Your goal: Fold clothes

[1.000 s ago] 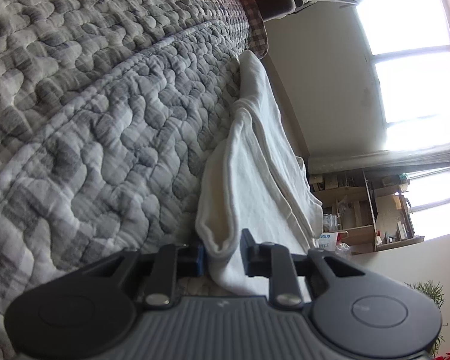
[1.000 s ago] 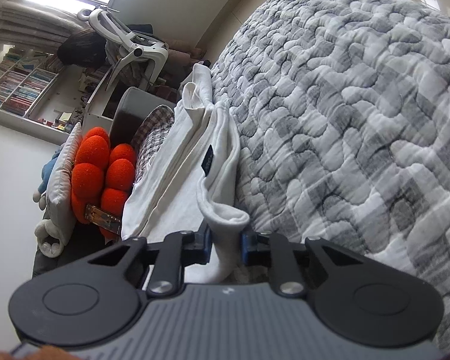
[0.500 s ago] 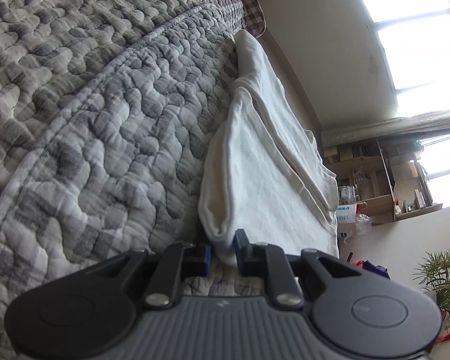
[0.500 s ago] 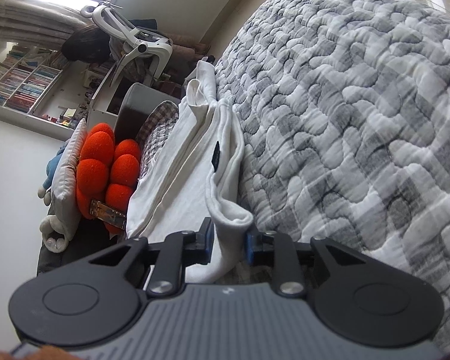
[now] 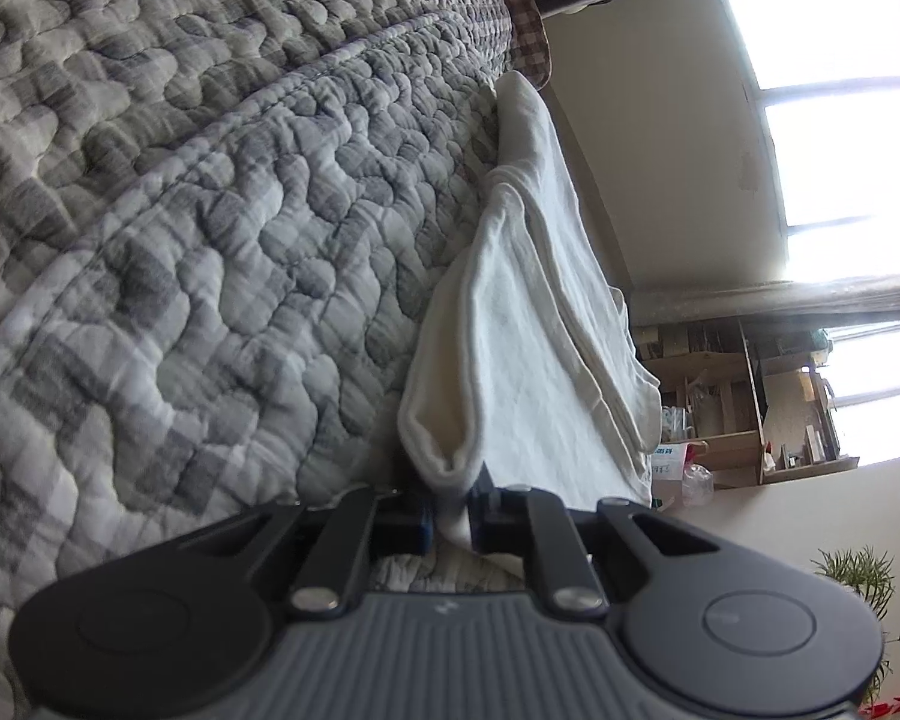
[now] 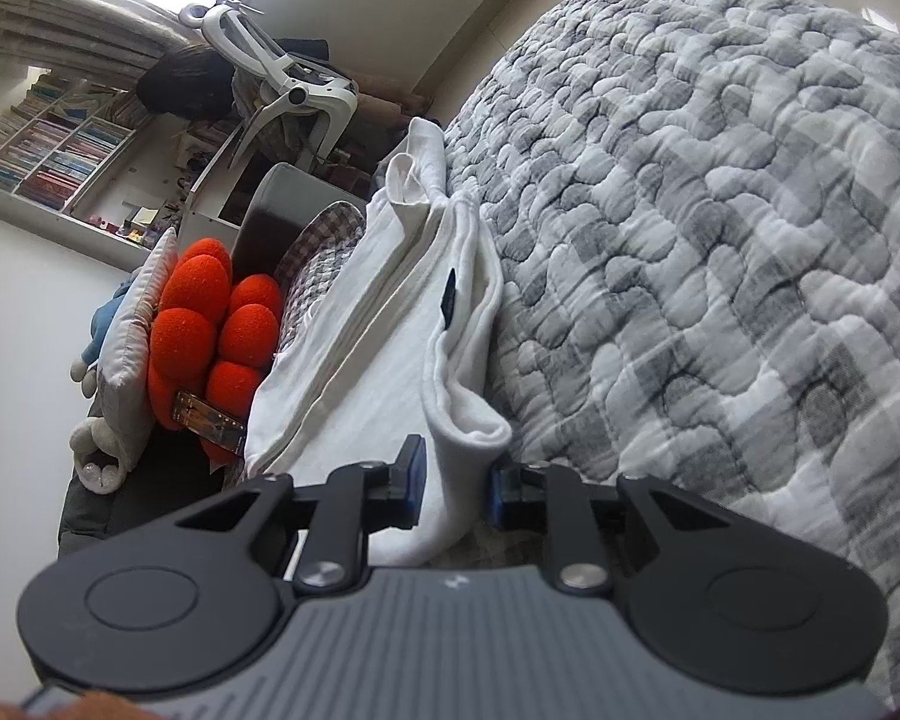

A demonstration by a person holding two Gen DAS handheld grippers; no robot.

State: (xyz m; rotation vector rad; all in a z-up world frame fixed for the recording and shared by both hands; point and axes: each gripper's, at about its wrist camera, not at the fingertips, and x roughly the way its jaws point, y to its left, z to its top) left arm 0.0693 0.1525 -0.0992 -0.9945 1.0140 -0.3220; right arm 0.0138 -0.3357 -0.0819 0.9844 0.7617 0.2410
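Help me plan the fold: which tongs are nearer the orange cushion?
Right. The right tongs sit beside the orange cushion; the left tongs are far along the bed from it.

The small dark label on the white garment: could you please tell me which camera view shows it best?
The right wrist view: the dark label sits unobstructed on the white garment. The left wrist view shows only plain folds of it, no label.

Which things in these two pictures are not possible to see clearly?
- Left wrist view: the left tool body covers the near end of the white garment.
- Right wrist view: whether the right tool pinches the garment; fabric fills the gap.
- Right wrist view: the dark label text is too small.
- Both views: the garment's type; it is bunched.
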